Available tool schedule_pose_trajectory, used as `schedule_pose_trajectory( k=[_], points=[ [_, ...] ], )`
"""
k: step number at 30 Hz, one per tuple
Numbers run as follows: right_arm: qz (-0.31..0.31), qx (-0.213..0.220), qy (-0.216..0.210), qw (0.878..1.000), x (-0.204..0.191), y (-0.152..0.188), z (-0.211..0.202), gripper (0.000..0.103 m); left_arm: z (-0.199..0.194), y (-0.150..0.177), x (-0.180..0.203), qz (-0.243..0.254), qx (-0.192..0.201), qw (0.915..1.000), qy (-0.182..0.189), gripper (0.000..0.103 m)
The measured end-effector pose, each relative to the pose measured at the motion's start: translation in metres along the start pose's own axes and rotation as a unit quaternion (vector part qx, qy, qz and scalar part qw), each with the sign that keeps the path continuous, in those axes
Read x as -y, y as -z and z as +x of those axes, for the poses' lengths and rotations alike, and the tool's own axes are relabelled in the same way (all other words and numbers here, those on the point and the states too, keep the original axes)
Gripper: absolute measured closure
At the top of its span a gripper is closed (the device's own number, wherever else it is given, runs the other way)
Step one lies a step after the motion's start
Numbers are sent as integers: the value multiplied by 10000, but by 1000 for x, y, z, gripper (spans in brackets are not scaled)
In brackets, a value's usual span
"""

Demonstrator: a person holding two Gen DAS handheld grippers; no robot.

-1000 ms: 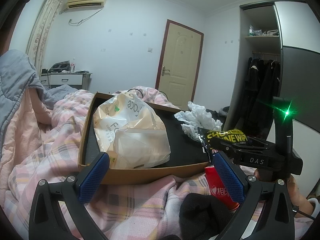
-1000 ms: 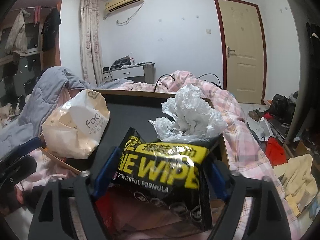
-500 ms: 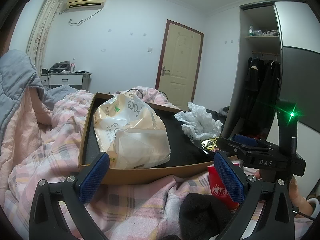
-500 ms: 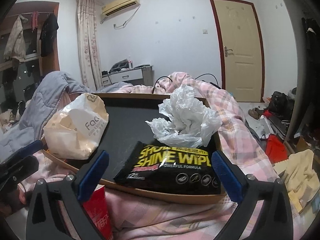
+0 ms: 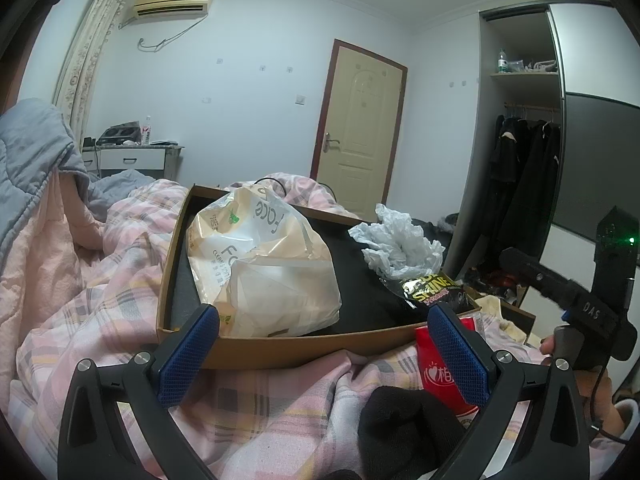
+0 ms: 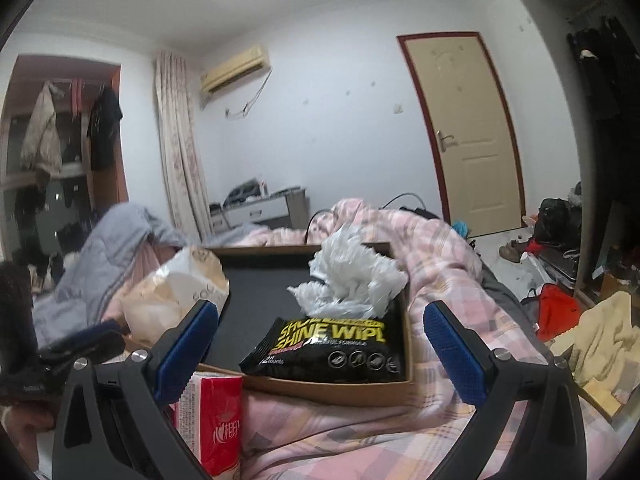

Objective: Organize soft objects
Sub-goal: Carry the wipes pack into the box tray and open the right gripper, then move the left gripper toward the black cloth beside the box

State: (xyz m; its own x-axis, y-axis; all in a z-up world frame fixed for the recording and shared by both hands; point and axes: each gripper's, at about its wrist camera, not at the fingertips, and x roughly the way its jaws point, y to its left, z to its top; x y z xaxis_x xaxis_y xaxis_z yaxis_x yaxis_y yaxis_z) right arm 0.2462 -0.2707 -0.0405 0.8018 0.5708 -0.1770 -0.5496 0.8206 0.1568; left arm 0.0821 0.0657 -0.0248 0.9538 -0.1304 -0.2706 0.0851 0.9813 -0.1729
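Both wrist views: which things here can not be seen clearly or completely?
- Red tissue pack: in both views a tool finger covers part of it.
- Shoe-wipes pack: top edge under the crumpled white plastic; right view blurred.
- Black cloth: left view, cut by the bottom edge.
- Cream bag: contents hidden.

A bed [image 5: 120, 300] covered with a pink checked quilt [image 6: 460, 264] carries everything. A shallow brown cardboard tray [image 5: 280, 346] with a black floor rests directly on the quilt. Just in front of the tray's near edge, a red tissue pack [image 6: 218, 420] and a black sock [image 5: 404, 420] lie on the quilt. A grey blanket [image 5: 28, 168] is heaped at the bed's left side.
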Motion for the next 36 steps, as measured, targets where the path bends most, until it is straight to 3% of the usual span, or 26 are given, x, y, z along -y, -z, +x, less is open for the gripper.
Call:
schedule_pose_trajectory(
  k=[10,12,16,19,23,30,34,36],
  points=[
    [3,176,49,9998,1,0,-3,1,-44,-20,-22,-340,530,9977,257,0],
    [12,179,43,9998,3,0,-4,1,-51,-26,-27,-352,406,9977,423,0],
    [75,156,36,9998,5,1,-4,1,-47,-32,-35,-99,-430,9944,956,0],
    [126,157,28,9998,7,1,-4,1,-44,-26,-36,133,-910,9849,1466,0],
    [158,147,22,9998,9,3,-6,1,-40,-16,-25,317,-1252,9730,1914,0],
    [172,141,18,9997,10,3,-7,1,-41,7,0,1306,-1789,9557,1939,0],
    [189,123,18,9997,11,3,-7,1,-56,22,12,1905,-1884,9330,2402,0],
    [203,119,16,9997,12,3,-7,1,-60,32,22,2277,-1887,9235,2442,0]
  ],
)
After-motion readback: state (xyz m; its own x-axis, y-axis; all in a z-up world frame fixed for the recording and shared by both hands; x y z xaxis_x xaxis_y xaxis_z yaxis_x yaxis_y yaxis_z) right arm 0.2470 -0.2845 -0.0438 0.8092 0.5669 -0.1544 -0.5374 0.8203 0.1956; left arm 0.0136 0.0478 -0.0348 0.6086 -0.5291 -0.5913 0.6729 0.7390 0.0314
